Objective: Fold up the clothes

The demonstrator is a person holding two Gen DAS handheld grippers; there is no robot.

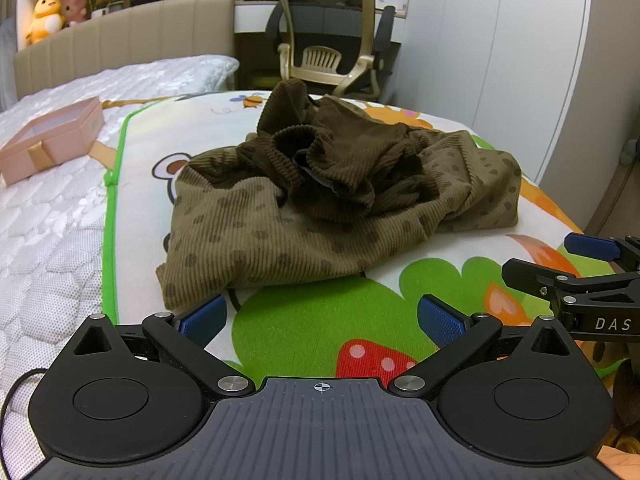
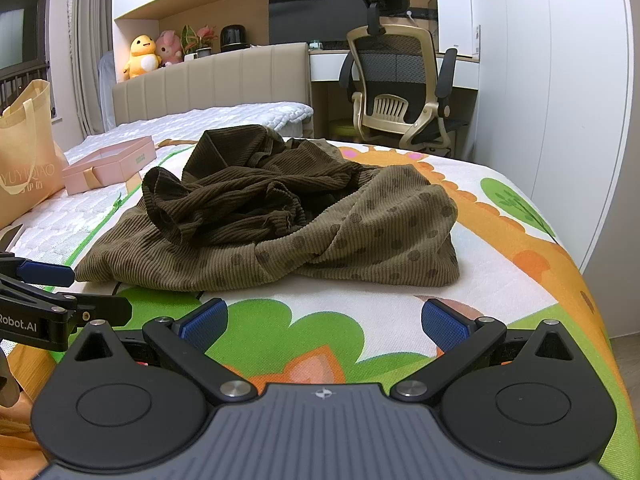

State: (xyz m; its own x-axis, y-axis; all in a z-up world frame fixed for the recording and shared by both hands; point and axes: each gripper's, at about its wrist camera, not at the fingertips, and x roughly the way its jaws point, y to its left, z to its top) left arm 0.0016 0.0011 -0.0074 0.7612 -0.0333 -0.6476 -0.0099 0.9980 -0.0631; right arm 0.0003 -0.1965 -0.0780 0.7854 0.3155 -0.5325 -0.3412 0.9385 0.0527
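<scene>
In the middle of both frames we see a crumpled brown corduroy garment (image 1: 320, 200) (image 2: 272, 224), its lighter dotted part spread flat and a darker part bunched on top. It lies on a cartoon-printed mat (image 1: 320, 320) (image 2: 500, 216) that covers the near end of the bed (image 1: 52, 216) (image 2: 192, 124).

At the bottom of the left wrist frame our left gripper (image 1: 323, 319) has its jaws spread wide with nothing between them; its blue pads (image 1: 204, 318) hang just short of the garment's near hem, above the mat. At the bottom of the right wrist frame our right gripper (image 2: 325, 322) is likewise spread wide and holds nothing, near the garment's front edge but apart from it.

Each gripper shows in the other's frame, at the lower right and lower left edges.

At the left sits a pink gift box (image 1: 48, 140) (image 2: 108, 166) on the quilt. An office chair (image 1: 332, 40) (image 2: 400, 84) stands beyond the bed, upper centre.
</scene>
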